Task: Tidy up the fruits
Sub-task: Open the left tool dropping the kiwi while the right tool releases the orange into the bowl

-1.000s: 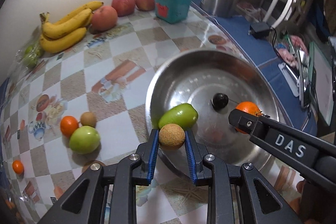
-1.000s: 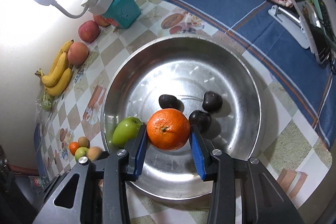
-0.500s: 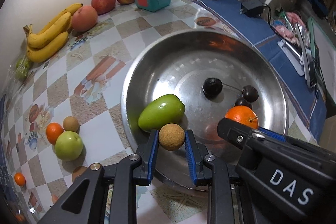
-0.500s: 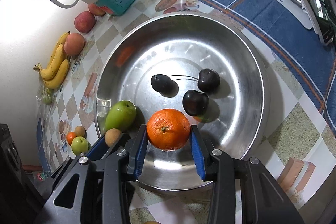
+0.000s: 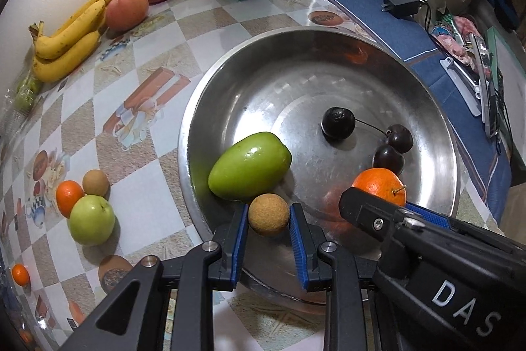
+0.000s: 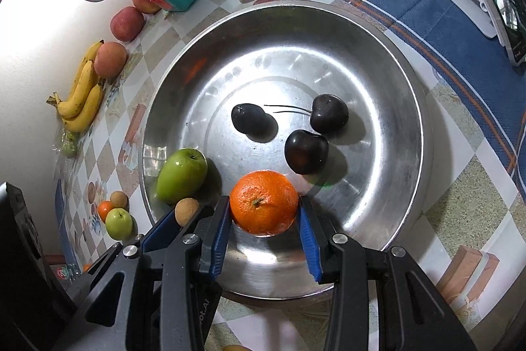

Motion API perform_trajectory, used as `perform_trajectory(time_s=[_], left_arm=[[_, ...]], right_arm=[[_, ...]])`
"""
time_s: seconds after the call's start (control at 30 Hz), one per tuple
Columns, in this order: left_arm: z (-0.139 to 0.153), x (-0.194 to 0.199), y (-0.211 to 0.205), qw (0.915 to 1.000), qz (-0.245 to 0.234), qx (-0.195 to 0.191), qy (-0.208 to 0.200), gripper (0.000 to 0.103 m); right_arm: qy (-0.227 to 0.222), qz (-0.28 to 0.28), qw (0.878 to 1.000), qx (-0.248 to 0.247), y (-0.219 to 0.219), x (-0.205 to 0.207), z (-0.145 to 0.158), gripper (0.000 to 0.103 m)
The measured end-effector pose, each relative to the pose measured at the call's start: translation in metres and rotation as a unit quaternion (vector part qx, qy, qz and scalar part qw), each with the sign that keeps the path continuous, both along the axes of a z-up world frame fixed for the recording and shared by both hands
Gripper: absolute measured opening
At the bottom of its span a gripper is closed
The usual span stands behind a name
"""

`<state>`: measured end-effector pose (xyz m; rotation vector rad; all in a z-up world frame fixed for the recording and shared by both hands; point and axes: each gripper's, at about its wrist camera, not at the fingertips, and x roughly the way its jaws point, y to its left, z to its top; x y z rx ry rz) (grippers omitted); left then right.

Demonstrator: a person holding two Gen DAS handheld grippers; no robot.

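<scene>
- Checkered tablecloth (image 5: pixel 108 107) carries bananas (image 5: pixel 65 35) at far left, against the wall.
- Steel bowl (image 5: pixel 437 107) at centre holds a green apple (image 5: pixel 250 165) and three cherries (image 6: pixel 305 150).
- Right gripper (image 6: pixel 264 219) clamps an orange (image 6: pixel 263 201) over the bowl's near side.
- Left gripper (image 5: pixel 268 231) pinches a small brown fruit (image 5: pixel 269 214) at the near rim.
- Step in hand, seemingly: dropping both in; next, lower and open gently.

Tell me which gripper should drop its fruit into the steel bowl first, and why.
Right. The right gripper holds the orange well inside the steel bowl, over bare metal. The left gripper holds its small brown fruit near the rim, close beside the green apple.
</scene>
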<state>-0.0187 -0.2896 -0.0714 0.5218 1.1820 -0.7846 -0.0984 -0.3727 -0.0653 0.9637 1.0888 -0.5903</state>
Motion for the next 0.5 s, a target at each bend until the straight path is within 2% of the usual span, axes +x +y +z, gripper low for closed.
perform_trajectory(time_s=[0.5], left_arm=[[0.0026, 0.0049, 0.0017, 0.9997, 0.006, -0.010, 0.023, 0.032]], right_arm=[[-0.002, -0.001, 1.000, -0.001, -0.0005, 0.0008, 0.0009, 0.044]])
